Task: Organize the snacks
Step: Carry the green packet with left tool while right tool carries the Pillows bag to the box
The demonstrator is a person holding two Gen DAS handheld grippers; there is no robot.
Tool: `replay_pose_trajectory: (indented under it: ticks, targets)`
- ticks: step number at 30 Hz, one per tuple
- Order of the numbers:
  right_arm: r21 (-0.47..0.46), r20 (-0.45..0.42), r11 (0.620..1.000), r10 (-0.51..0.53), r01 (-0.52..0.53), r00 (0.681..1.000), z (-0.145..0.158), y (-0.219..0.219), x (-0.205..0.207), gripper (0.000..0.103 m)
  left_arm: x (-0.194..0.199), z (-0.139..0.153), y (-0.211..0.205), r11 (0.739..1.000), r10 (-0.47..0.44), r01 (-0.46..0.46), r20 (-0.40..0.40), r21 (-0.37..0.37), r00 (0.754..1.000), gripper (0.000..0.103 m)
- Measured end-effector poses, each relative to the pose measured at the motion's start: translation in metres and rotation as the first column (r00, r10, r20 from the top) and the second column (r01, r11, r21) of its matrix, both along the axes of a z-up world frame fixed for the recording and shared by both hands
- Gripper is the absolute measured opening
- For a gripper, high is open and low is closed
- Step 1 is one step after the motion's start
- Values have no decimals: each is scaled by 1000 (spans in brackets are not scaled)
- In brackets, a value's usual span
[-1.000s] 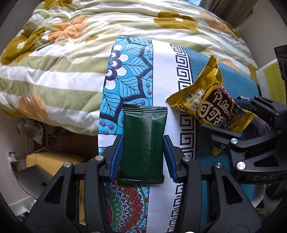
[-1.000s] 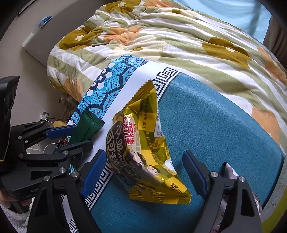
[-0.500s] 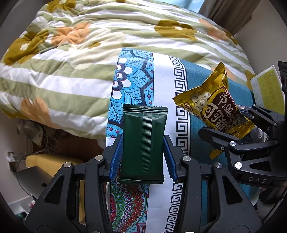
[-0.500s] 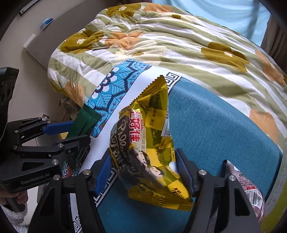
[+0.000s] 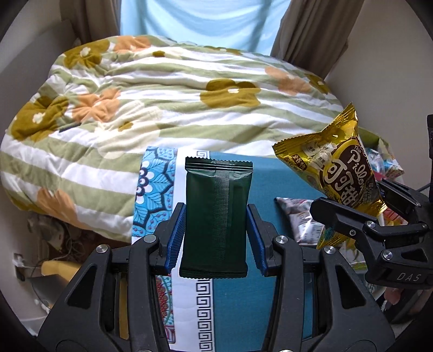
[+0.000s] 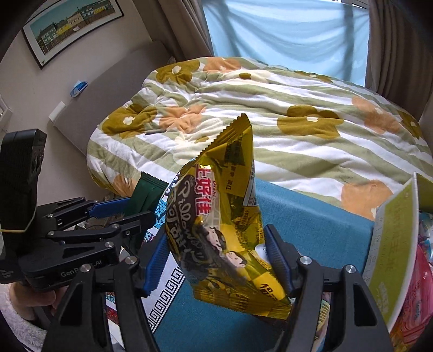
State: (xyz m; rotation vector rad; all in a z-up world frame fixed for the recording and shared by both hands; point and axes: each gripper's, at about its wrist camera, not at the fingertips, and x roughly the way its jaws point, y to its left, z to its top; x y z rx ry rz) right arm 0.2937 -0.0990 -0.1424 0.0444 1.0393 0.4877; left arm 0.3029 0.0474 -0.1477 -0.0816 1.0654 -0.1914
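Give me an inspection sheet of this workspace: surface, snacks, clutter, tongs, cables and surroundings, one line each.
Surface: teal cloth with a patterned border, laid beside a flowered quilt.
Job's things: green packet and gold snack bag, both lifted clear of the cloth.
Clutter: loose snack packets on the cloth at the right; a yellow-green card at the right edge.
Tongs: left tongs shut on the green packet; right tongs shut on the gold snack bag.
Cables: tangled cords on the floor under the quilt's edge.
Surroundings: curtains, framed picture on the wall.
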Motion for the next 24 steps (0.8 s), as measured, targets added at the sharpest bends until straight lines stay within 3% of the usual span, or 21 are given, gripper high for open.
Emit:
replay_pose_trajectory:
  ticks: [6,12,24]
  targets:
    - [46,56,993,-108,105,993,41,-70,-30,64,-16,44,-76,996,-86,88,75,-23,993,40]
    - [52,115,974,-225,221,968,69,-152,-68,64,-40,69,-167,979,-193,200,125,-42,973,40]
    - [54,127,916,-402,398,907,78,-306,-132,64,-95,65,-338,930,-354,363,121,-60,928,40]
